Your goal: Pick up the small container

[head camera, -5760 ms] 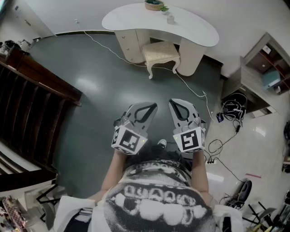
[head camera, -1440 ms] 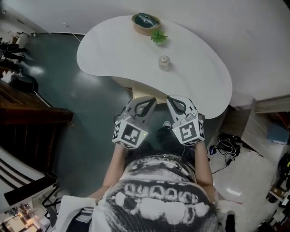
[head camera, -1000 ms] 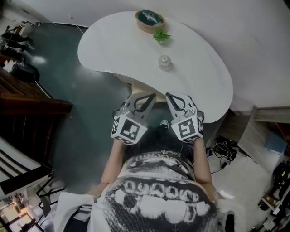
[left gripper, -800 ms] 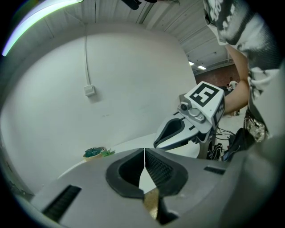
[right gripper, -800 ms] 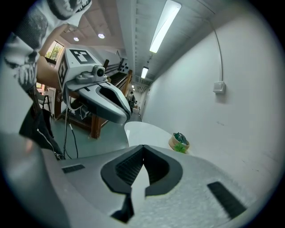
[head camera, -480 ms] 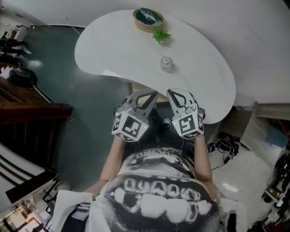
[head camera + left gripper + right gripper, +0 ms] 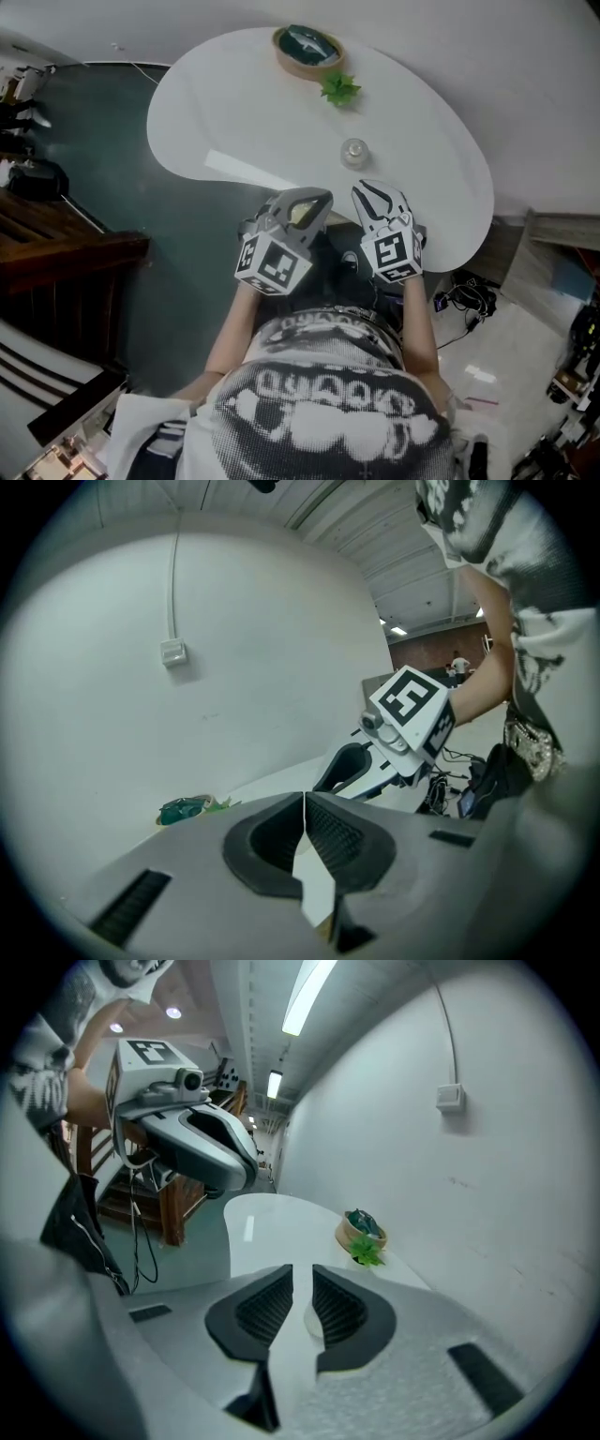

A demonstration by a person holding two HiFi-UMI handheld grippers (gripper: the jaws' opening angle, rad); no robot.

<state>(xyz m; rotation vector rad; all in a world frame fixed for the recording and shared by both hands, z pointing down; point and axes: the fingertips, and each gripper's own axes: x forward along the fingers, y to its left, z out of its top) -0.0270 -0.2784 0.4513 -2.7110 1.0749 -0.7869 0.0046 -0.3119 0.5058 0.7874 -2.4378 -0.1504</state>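
The small container (image 7: 354,152), a clear round jar, stands on the white curved table (image 7: 234,112). My right gripper (image 7: 371,191) hovers just short of it, over the table's near edge. In the right gripper view its jaws stand a narrow gap apart and are opening (image 7: 302,1283). The jar (image 7: 309,1322) shows pale beyond that gap, mostly hidden, and nothing lies between the pads. My left gripper (image 7: 314,200) sits beside the right one over the table's edge. Its jaws meet, shut on nothing (image 7: 304,808).
A round bowl with dark green contents (image 7: 307,47) and a small green plant sprig (image 7: 339,89) sit at the table's far side near the white wall. Dark floor lies left, dark wooden stairs (image 7: 56,272) beyond it. Cables (image 7: 459,291) lie on the floor to the right.
The table has drawn nearer in the head view. Both grippers have moved forward to its near edge, and the right one now lies close to the jar.
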